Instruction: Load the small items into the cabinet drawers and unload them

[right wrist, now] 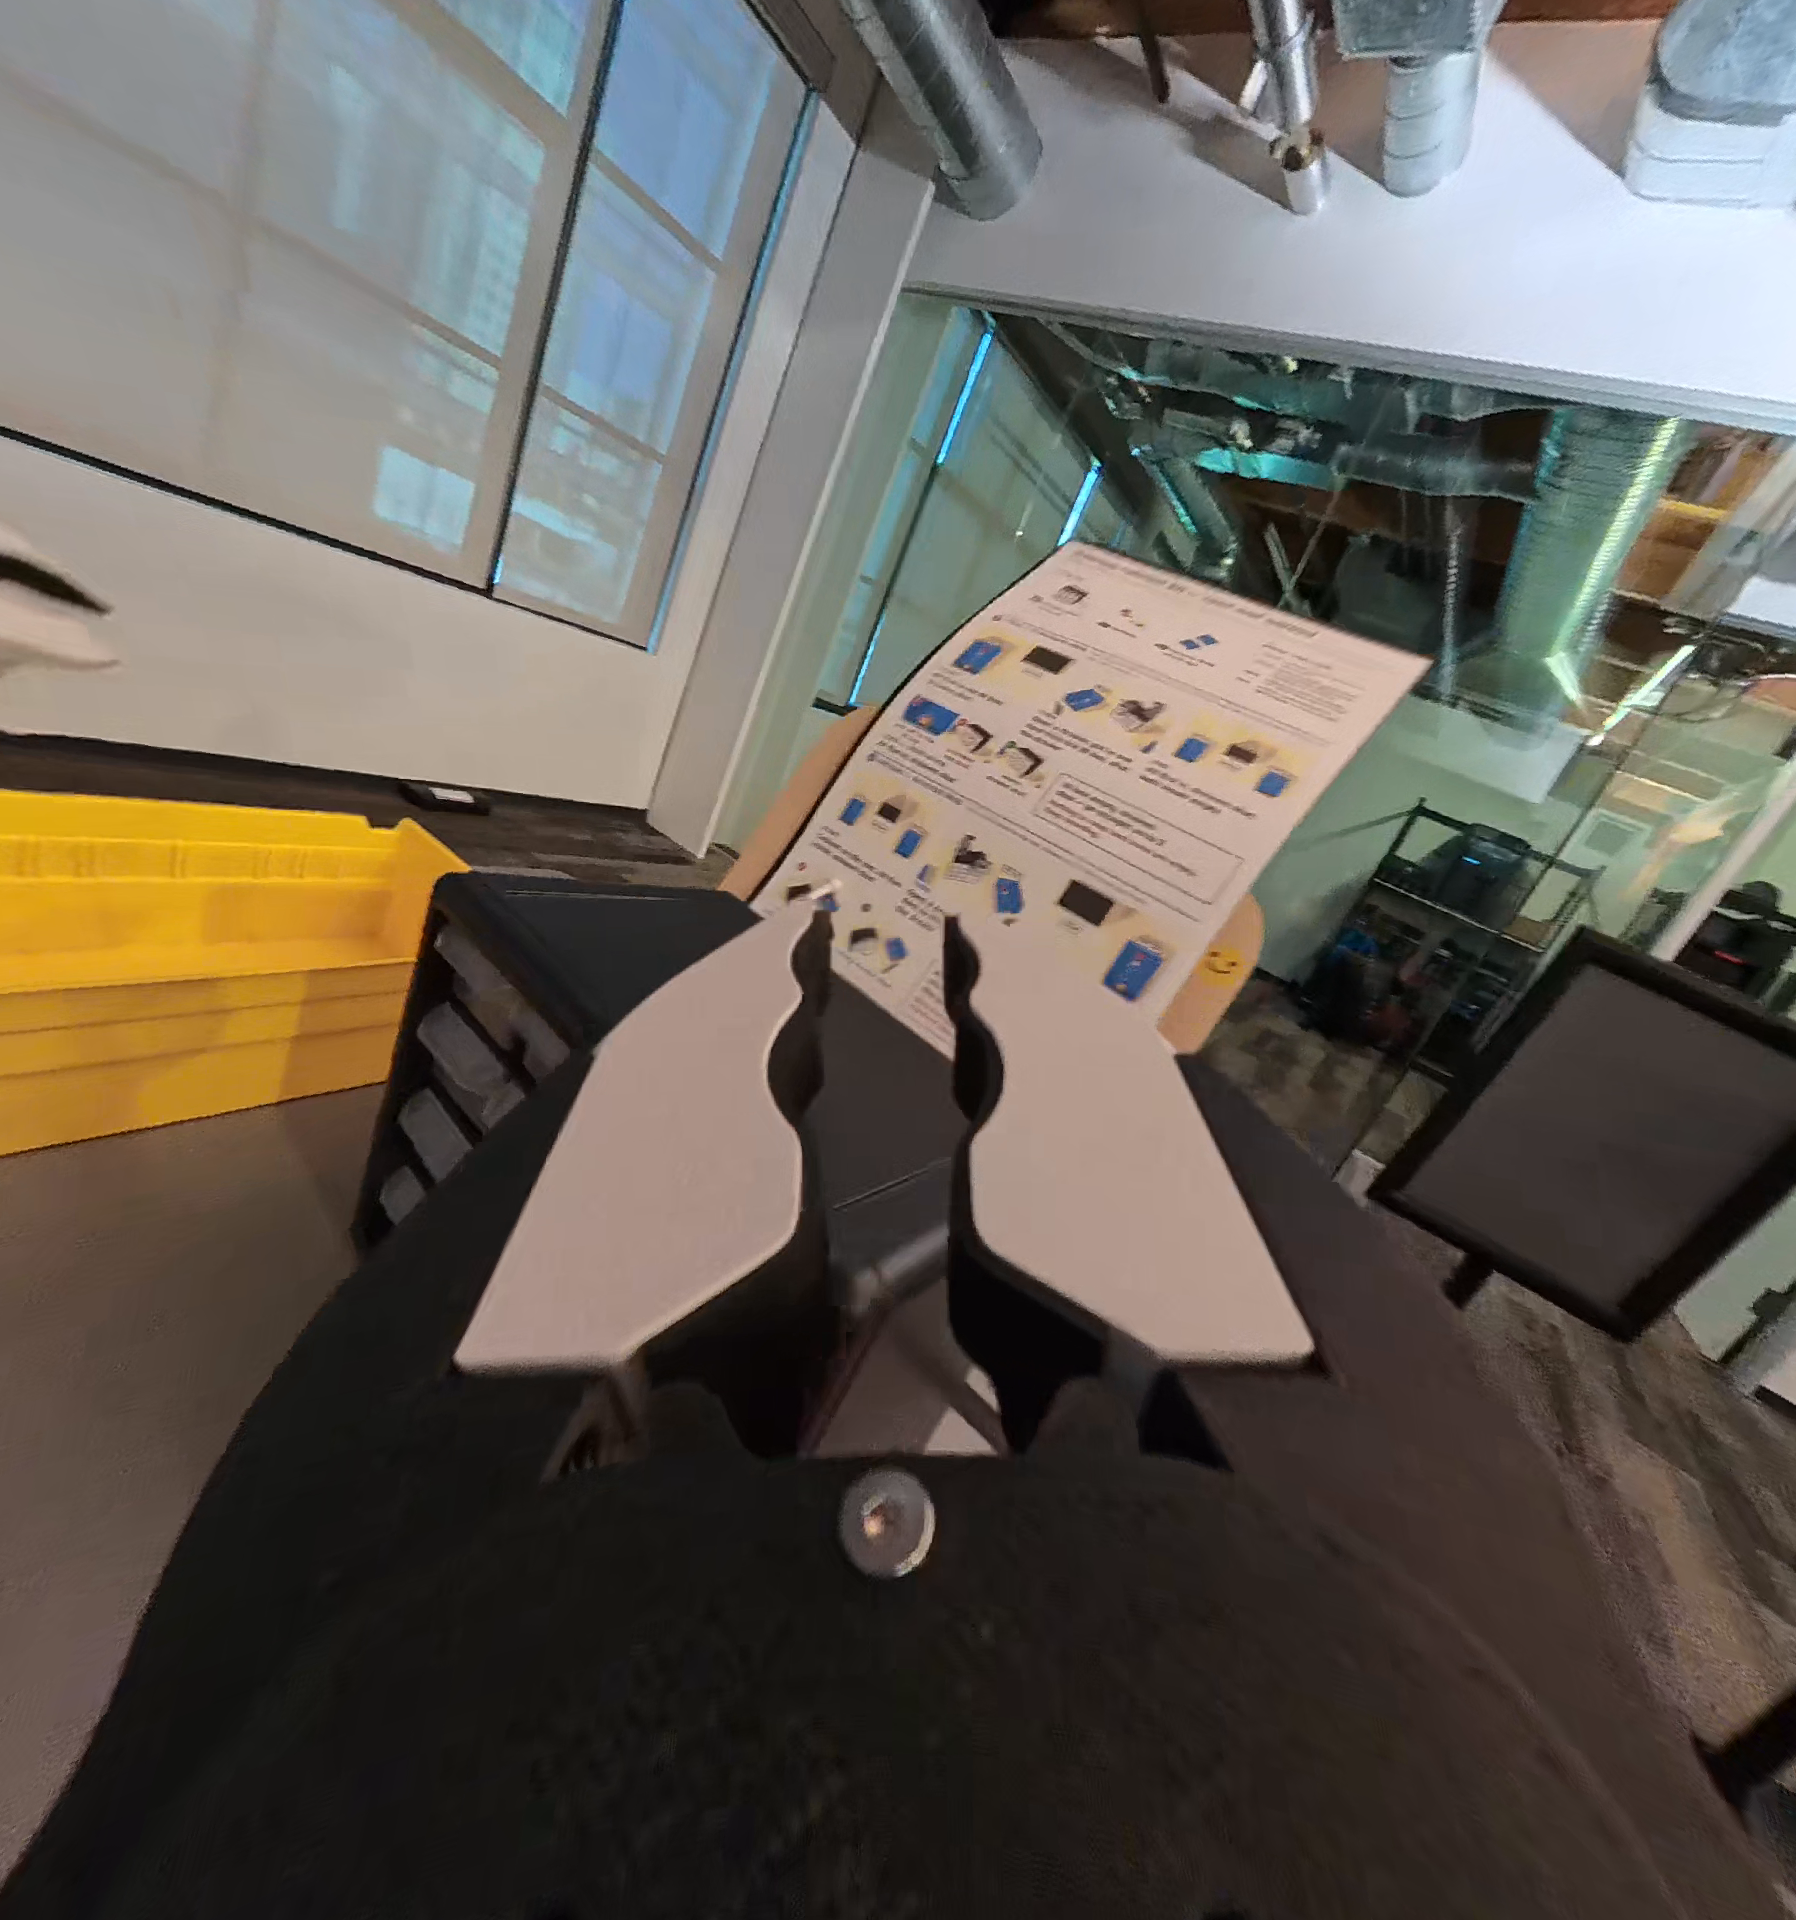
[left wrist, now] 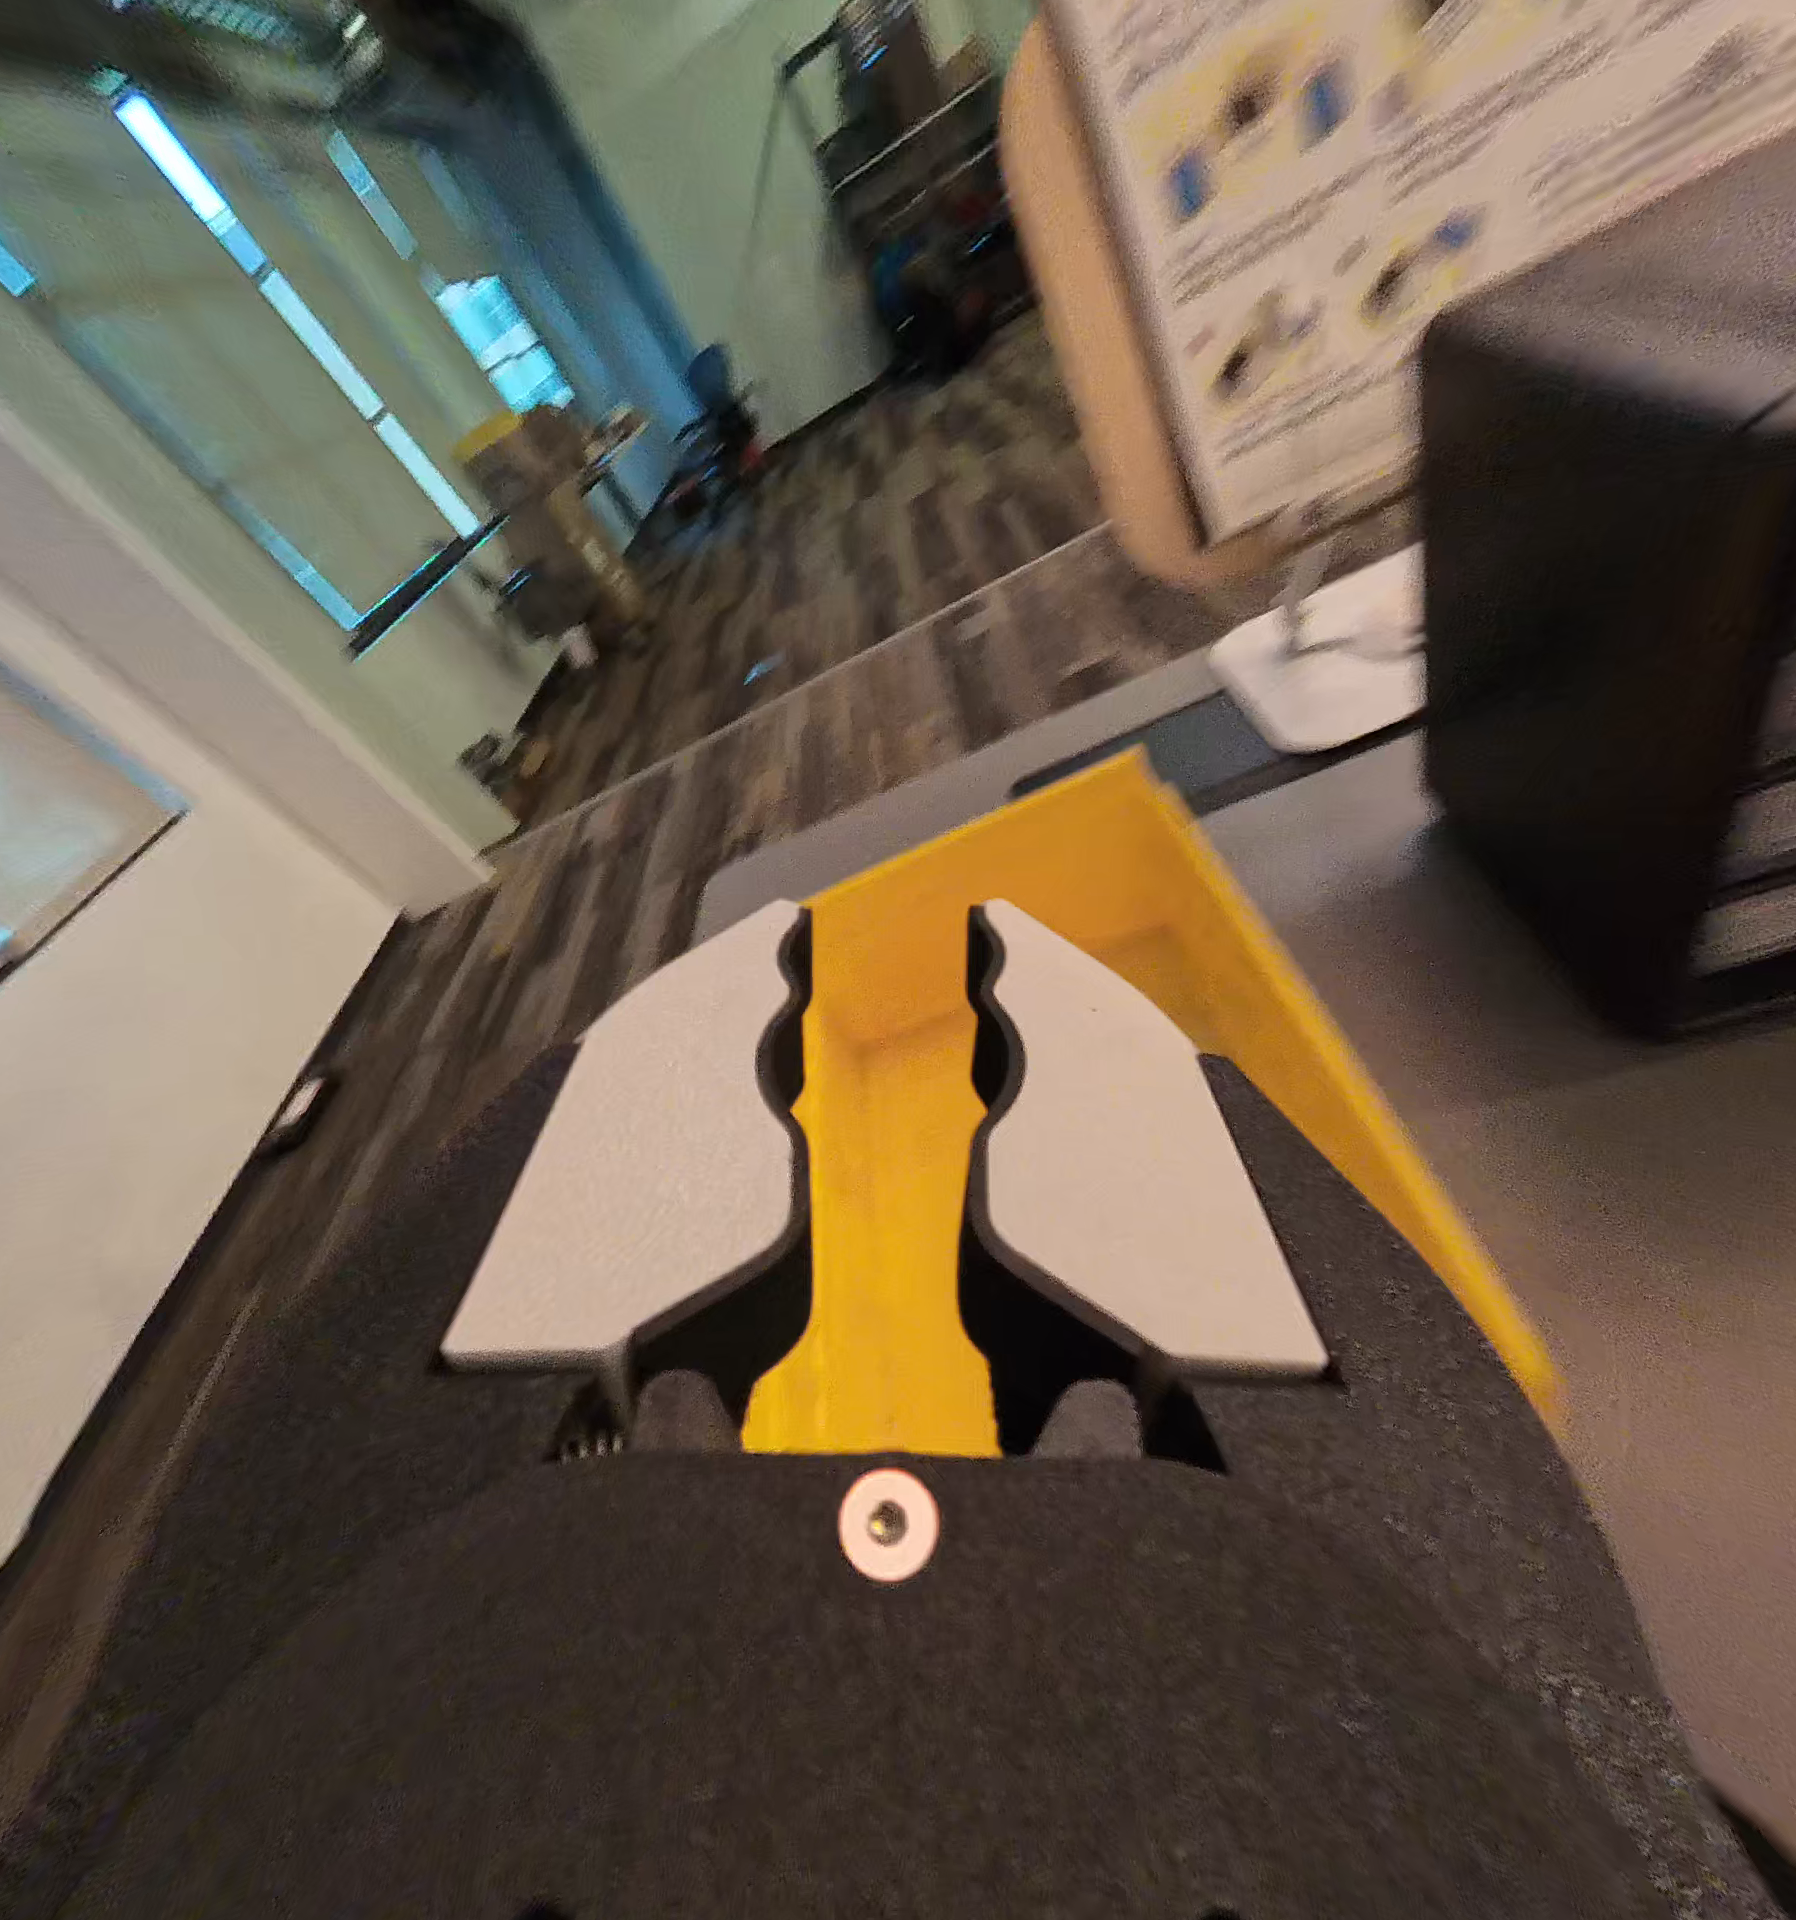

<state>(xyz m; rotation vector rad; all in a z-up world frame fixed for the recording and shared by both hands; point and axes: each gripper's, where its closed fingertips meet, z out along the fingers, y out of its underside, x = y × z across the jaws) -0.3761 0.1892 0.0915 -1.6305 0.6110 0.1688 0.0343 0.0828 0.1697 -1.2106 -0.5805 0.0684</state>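
The left gripper hung with its fingers parted and nothing between them, poised over the yellow bin that lay on the grey table; its own view showed the bin's bare floor running through the gap, with no small items visible there. Whether the fingertips touched the bin could not be told. To the right of the bin in that view stood the black drawer cabinet, blurred, seen from its side. The right gripper was likewise parted and empty, held above the table and tilted so that it looked over the cabinet's top. Only the right wrist view showed the cabinet's front, a column of grey drawers, all appearing pushed in, and the yellow bin just to the left of the cabinet. Behind the cabinet, an illustrated instruction sheet on cardboard leaned upright; the left view caught it too, smeared by motion. The right view alone showed a dark monitor off to the right and silver ducts overhead, while the left view alone showed patterned carpet beyond the table's edge.
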